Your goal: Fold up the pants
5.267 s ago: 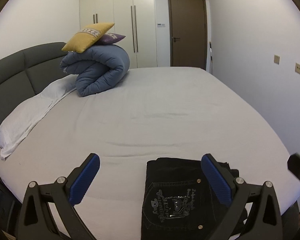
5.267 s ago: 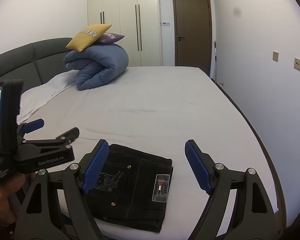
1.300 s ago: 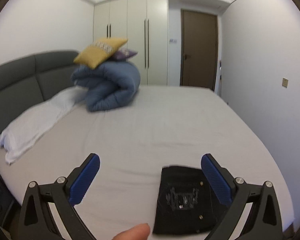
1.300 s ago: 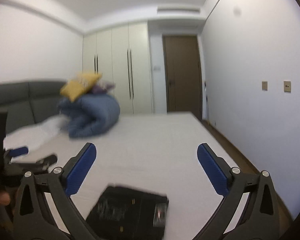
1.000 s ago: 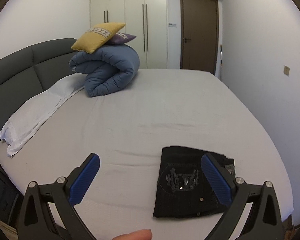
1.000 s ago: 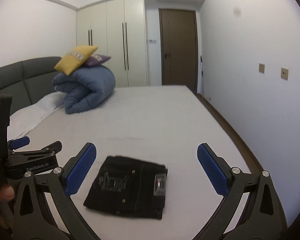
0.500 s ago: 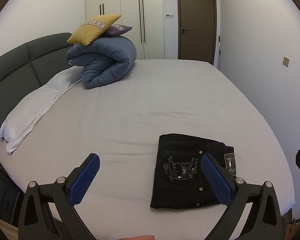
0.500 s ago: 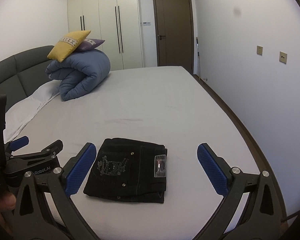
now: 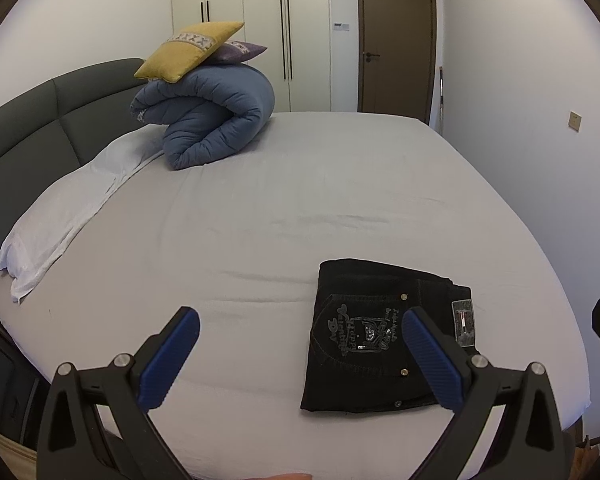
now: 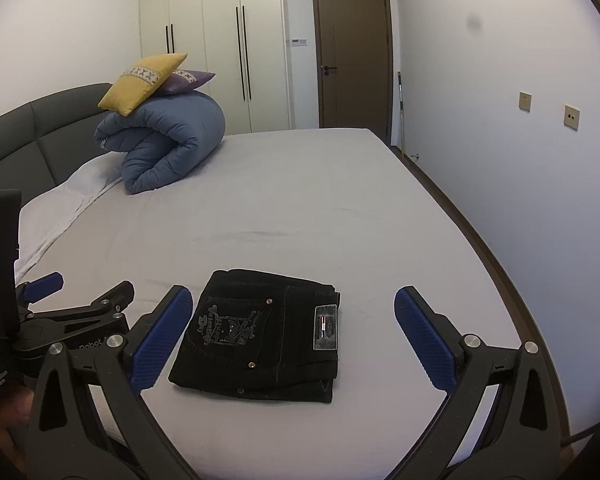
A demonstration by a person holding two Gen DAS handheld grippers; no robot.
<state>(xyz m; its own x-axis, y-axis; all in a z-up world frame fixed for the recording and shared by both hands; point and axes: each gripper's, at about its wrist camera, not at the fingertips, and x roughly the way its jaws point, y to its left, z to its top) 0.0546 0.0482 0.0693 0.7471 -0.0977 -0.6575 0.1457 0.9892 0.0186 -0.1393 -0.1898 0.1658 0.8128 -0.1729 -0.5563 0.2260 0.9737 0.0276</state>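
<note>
A bedroom with pale walls, cream wardrobe doors [image 9: 260,36] and a brown door [image 10: 352,56] at the far end holds a wide bed [image 9: 300,184] under a smooth light grey sheet. A dark grey padded headboard [image 9: 40,120] runs along the left side, with a white pillow [image 9: 68,208] lying flat beside it. Further up the bed sits a rolled blue duvet [image 9: 212,116], and on top of it rest a yellow cushion [image 9: 188,50] and a purple cushion [image 9: 240,49].

The black pants [image 10: 260,332] lie folded into a neat rectangle near the foot edge of the bed, back pocket with pale embroidery facing up and a small label [image 10: 325,326] on the waistband side. Nothing is touching them.

The left hand-held gripper [image 9: 300,356] hangs above the near edge of the bed with its blue-padded fingers [image 9: 168,356] spread wide and nothing between them; the pants lie just ahead, towards its right finger. The right hand-held gripper [image 10: 288,340] is likewise spread wide and empty, held above the pants, which show between its fingers [image 10: 424,340]. In the right wrist view the left hand-held gripper's body is visible at the left edge.
</note>
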